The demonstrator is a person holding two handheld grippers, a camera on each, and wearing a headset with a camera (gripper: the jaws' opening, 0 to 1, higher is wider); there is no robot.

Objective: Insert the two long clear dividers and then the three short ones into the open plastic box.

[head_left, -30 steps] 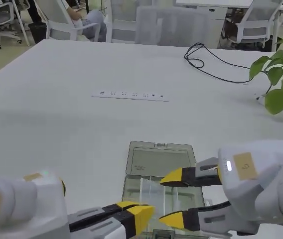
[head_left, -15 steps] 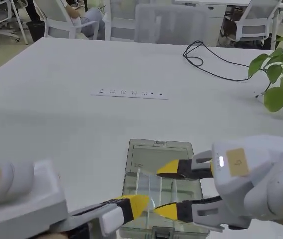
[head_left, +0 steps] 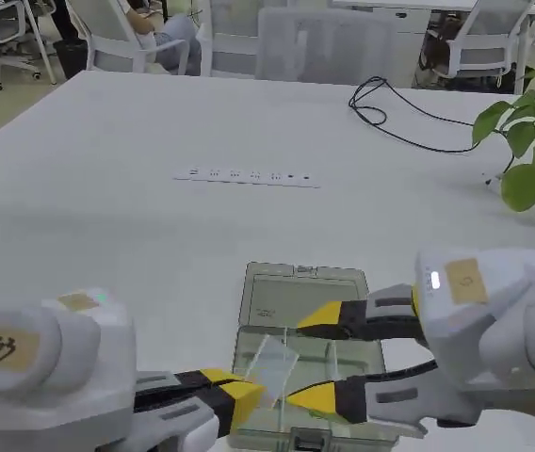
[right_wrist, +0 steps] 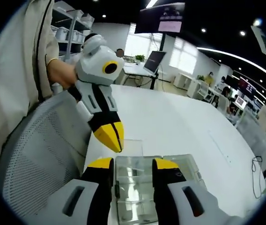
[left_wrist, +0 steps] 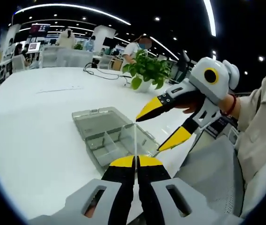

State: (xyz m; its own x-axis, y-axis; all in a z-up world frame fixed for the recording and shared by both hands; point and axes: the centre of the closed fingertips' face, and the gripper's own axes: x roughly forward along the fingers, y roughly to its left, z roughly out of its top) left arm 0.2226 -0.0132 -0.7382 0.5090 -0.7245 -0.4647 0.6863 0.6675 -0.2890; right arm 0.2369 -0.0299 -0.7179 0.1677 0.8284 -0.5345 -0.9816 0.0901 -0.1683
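Divider, one, held; box has perhaps two.

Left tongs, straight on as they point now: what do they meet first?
Probably the open plastic box; the left tongs, shut on a clear divider, aim at it, though depth is unclear.

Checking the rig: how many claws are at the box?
2. The left claw, at the left of the box, is shut on a clear divider; the right claw hangs open over its right half.

Wide bare tabletop beyond box (power strip, cable farther).
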